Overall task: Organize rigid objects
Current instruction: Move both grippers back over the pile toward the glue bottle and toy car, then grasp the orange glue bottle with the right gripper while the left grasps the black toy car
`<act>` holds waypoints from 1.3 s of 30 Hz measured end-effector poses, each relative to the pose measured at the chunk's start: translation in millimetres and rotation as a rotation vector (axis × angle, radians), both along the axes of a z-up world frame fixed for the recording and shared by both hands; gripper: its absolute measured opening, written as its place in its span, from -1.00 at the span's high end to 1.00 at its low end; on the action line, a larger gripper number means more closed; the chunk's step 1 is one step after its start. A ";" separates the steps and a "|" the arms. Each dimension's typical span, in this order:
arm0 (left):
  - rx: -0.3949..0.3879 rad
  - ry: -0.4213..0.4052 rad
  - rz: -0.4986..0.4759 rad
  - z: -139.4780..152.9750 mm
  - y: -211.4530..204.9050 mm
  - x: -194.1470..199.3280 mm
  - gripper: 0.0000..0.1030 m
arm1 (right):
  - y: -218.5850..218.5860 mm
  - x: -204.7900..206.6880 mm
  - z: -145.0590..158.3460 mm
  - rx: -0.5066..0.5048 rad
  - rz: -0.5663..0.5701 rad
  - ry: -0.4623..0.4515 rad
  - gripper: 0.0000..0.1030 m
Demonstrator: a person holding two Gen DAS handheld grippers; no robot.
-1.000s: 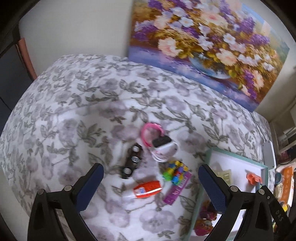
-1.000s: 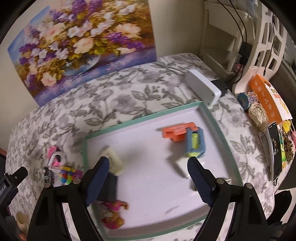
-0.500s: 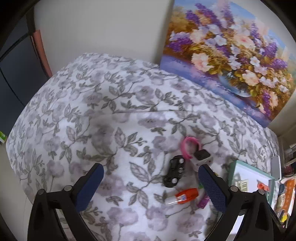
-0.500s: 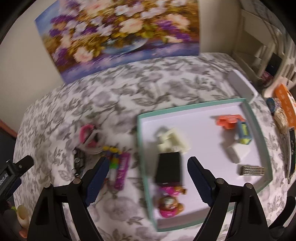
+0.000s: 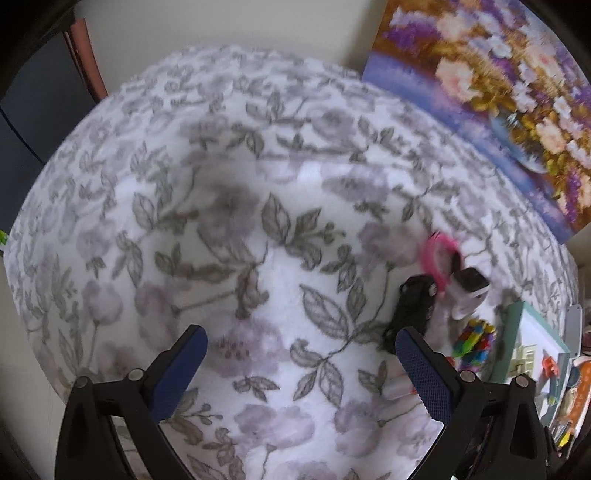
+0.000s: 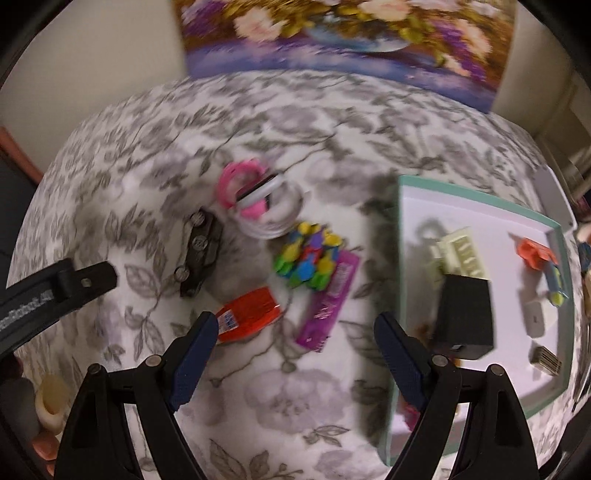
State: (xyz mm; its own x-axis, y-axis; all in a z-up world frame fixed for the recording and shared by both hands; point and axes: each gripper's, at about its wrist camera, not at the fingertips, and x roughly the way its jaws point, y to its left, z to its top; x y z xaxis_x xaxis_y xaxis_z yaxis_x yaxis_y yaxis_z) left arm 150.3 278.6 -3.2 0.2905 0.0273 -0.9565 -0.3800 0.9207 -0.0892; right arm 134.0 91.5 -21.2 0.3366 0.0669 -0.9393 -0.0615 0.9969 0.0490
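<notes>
Both grippers hang over the flowered tablecloth [image 5: 258, 206], each with its jaws spread wide and nothing between them. The left gripper [image 5: 301, 354] looks down on bare cloth; in its view the loose things crowd out at three o'clock: a black toy car [image 5: 412, 310], a pink ring [image 5: 437, 258], a white block with a black top [image 5: 469, 291] and a many-coloured toy [image 5: 474, 341], all bunched close together. At four o'clock only a corner of the green-rimmed tray [image 5: 511, 332] shows.

The right gripper [image 6: 295, 339] sees far more. The same black toy car [image 6: 199, 254] lies at ten o'clock, the pink ring [image 6: 236, 177] at eleven beside a clear round lid [image 6: 280, 218], and the many-coloured toy [image 6: 306, 262] sits above the centre, touching a purple bar [image 6: 330, 299]. A red and white tube [image 6: 251, 314] lies just beside the left-hand fingertip [image 6: 197, 341]. The tray [image 6: 400, 236] fills the three o'clock side and holds a black box [image 6: 465, 317], a cream piece [image 6: 461, 254], an orange piece [image 6: 533, 251], a white block [image 6: 535, 317] and a small brown block [image 6: 545, 360]. At nine o'clock part of the left gripper pokes in. A flower painting [image 6: 343, 33] leans against the wall at twelve. Both views are blurred.
</notes>
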 end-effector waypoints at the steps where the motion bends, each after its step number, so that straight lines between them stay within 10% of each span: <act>1: 0.000 0.012 -0.001 -4.7 -0.4 0.4 -1.00 | 3.5 -0.1 -4.7 0.001 0.013 0.009 -0.69; 13: 0.012 0.131 -0.004 -47.7 -0.1 0.2 -1.00 | 27.3 -2.2 -29.6 -0.020 0.122 0.043 -0.69; 39: -0.043 0.120 0.061 -50.9 19.0 -8.0 -1.00 | 55.5 5.2 -51.7 -0.063 0.236 0.043 -0.74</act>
